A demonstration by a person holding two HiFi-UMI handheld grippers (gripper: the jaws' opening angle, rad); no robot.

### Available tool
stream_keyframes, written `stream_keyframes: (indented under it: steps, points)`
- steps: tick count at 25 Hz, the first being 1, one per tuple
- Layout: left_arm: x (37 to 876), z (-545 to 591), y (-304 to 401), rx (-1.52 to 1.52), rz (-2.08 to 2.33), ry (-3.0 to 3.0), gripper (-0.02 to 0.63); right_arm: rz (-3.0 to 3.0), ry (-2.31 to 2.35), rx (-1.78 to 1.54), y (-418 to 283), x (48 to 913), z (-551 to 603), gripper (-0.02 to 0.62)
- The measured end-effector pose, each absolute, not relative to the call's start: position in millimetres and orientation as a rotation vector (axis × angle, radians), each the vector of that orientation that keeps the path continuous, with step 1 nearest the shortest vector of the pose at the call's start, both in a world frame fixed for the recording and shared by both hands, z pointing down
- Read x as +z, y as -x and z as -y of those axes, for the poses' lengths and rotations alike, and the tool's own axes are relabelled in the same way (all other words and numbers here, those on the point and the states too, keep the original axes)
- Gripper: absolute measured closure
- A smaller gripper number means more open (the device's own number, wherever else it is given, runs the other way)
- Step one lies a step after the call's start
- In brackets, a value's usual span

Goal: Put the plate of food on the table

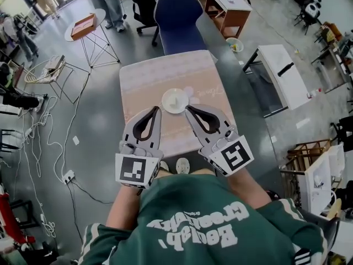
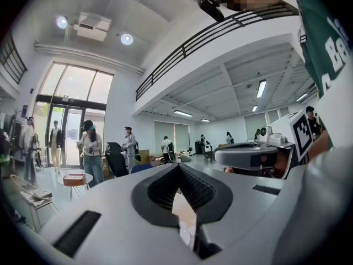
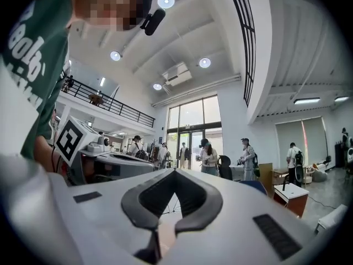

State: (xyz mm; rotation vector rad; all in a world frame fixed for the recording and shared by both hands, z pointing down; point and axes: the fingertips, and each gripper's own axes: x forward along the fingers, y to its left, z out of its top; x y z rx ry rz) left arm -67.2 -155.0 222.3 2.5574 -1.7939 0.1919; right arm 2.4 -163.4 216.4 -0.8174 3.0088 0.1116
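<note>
- Table point(image 1: 144, 77): covered with a pale pink cloth, it stands on a grey floor directly ahead of the person, whose green sweatshirt point(image 1: 190, 211) fills the lower edge of the head view.
- Blue chair point(image 1: 178, 20): set at the table's far side, with its seat tucked against the far edge.
- Left gripper point(image 1: 158, 111): held low over the near half of the table. The jaw tips are pressed together around an empty loop, with nothing clamped between them. The tip lies just beside the near-left rim of the plate; contact cannot be confirmed.
- Right gripper point(image 1: 187, 109): mirrors the left, angled inward. Its jaw tips also meet and hold nothing, and the tip sits at the plate's near-right rim.
- Plate of food point(image 1: 175, 100): a small white round plate resting flat on the cloth near the table's middle, flanked by the two gripper tips.
</note>
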Motion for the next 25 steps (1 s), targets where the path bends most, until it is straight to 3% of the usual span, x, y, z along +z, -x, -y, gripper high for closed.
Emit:
stream_keyframes:
  steps: [25]
  points:
    - [218.8, 147.6, 48.6, 0.204, 1.747, -2.652, 0.597, -2.917, 0.925, 0.009, -24.5, 212.2, 170.7, 0.58]
